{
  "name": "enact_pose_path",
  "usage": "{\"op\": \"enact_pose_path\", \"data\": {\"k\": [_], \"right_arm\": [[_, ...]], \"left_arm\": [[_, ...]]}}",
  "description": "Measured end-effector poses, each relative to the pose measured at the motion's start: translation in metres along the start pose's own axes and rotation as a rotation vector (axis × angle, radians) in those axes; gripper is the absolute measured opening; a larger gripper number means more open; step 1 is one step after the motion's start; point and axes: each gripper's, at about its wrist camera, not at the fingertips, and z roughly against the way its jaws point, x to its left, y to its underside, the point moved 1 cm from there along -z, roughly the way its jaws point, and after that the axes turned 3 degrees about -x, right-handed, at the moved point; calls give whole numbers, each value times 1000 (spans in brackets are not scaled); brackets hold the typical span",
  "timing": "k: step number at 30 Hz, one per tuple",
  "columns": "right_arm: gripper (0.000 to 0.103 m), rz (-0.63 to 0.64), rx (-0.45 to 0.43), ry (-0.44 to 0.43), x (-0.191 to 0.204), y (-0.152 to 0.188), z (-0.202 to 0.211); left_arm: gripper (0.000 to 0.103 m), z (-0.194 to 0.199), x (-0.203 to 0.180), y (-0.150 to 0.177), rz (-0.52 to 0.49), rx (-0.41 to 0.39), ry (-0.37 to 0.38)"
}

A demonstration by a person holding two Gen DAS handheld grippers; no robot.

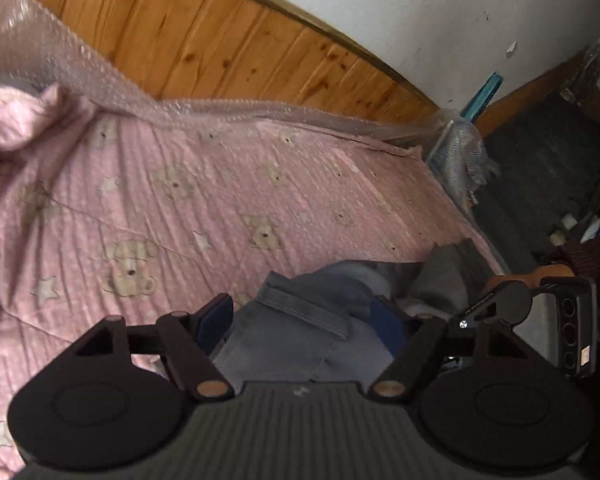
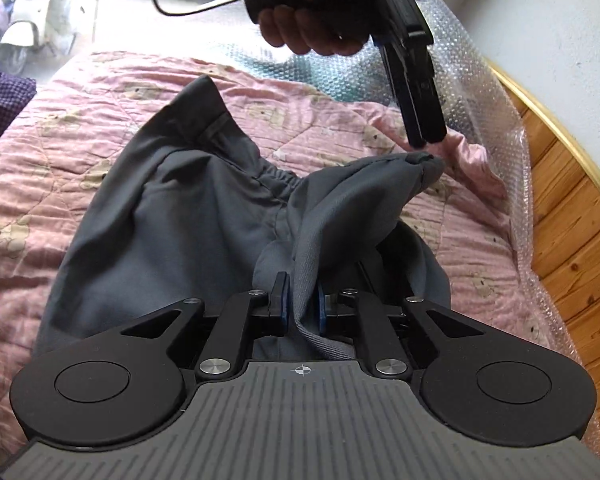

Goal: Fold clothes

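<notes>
Dark grey trousers [image 2: 172,216] with an elastic waistband lie crumpled on a pink quilt [image 2: 60,152] printed with bears. My right gripper [image 2: 302,306] is shut on a raised ridge of the grey cloth, which runs up between its blue pads. A hand holds my left gripper [image 2: 426,140] pointing down just above a lifted corner of the trousers [image 2: 420,162]. In the left wrist view my left gripper [image 1: 304,316] stands wide open. Grey cloth [image 1: 284,344] lies below and between its fingers, and neither pad presses on it.
Bubble wrap [image 1: 100,76] covers the far side of the bed below a wooden headboard [image 1: 228,44] and a white wall. A purple dotted cloth [image 2: 0,96] lies at the quilt's left edge. A sleeved hand [image 1: 540,270] shows at the right. Dark clutter [image 1: 548,176] fills the floor beside the bed.
</notes>
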Motion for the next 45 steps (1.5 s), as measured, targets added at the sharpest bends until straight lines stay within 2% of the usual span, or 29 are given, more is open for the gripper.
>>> {"op": "enact_pose_path", "data": {"k": [3,5,6,8,10,11,12,13,15,16,18,19,20,22,23,24,26,28,29,30,31,32,34,36,38,40,42,43,45], "right_arm": [[15,34,-6,-10,-2,1,-3],[19,60,-3,-17,-1,1,-7],[20,64,-1,-22,-1,1,-8],[23,64,2,-33,-2,1,-11],[30,28,1,-44,-5,2,-10],[38,9,1,-50,-7,3,-9],[45,-49,-1,-67,-18,1,-4],[56,-115,-3,-86,-30,-2,2],[58,-246,-8,-123,-53,-7,13],[58,-345,-17,-148,-75,-14,22],[61,-584,-92,-211,-133,-27,41],[69,-665,-142,-223,-160,-33,48],[80,-707,-189,-207,-187,-38,51],[85,-655,-151,-231,-213,-50,25],[85,-624,-127,-246,-226,-56,10],[85,-592,-63,-309,-231,-59,-14],[85,-530,72,-458,-231,-59,-63],[85,-497,212,-649,-212,-52,-104],[69,-479,283,-744,-203,-48,-124],[51,-458,318,-773,-194,-47,-135],[16,-435,347,-789,-186,-46,-144],[10,-415,317,-744,-186,-50,-145],[4,-408,203,-601,-203,-65,-135],[1,-481,104,-429,-232,-73,-125],[0,-655,-1,-285,-267,-66,-112],[5,-660,54,-140,-281,-58,-117],[8,-647,120,8,-294,-50,-124],[9,-672,134,-18,-296,-45,-122],[32,-698,117,-113,-288,-43,-107]], "left_arm": [[76,-16,34,3,102,35,113],[63,-25,56,12,195,62,201],[60,-26,60,17,210,67,231],[26,-25,61,27,213,57,263],[17,-15,54,36,204,19,250],[13,-4,46,41,205,-22,240],[12,10,36,47,202,-66,233],[9,24,24,53,205,-109,231],[8,55,-7,71,217,-200,228],[8,70,-21,80,226,-242,221],[8,84,-42,99,256,-298,180],[8,86,-49,105,261,-315,154],[8,89,-57,111,265,-331,128],[7,93,-69,117,256,-356,96],[7,94,-74,118,245,-364,90],[7,95,-80,116,230,-367,93],[7,97,-91,113,201,-372,101],[7,98,-97,113,183,-373,94],[7,98,-99,114,177,-373,86],[7,99,-101,114,171,-372,79],[7,100,-101,114,167,-376,65],[7,104,-100,114,168,-398,34],[10,119,-96,114,186,-479,-32],[13,129,-81,114,244,-562,-36],[22,128,-61,112,303,-600,-88],[24,121,-39,110,370,-620,-161],[23,114,-19,108,407,-624,-181],[23,111,-14,105,401,-612,-180],[23,105,-7,100,383,-570,-227]]}}
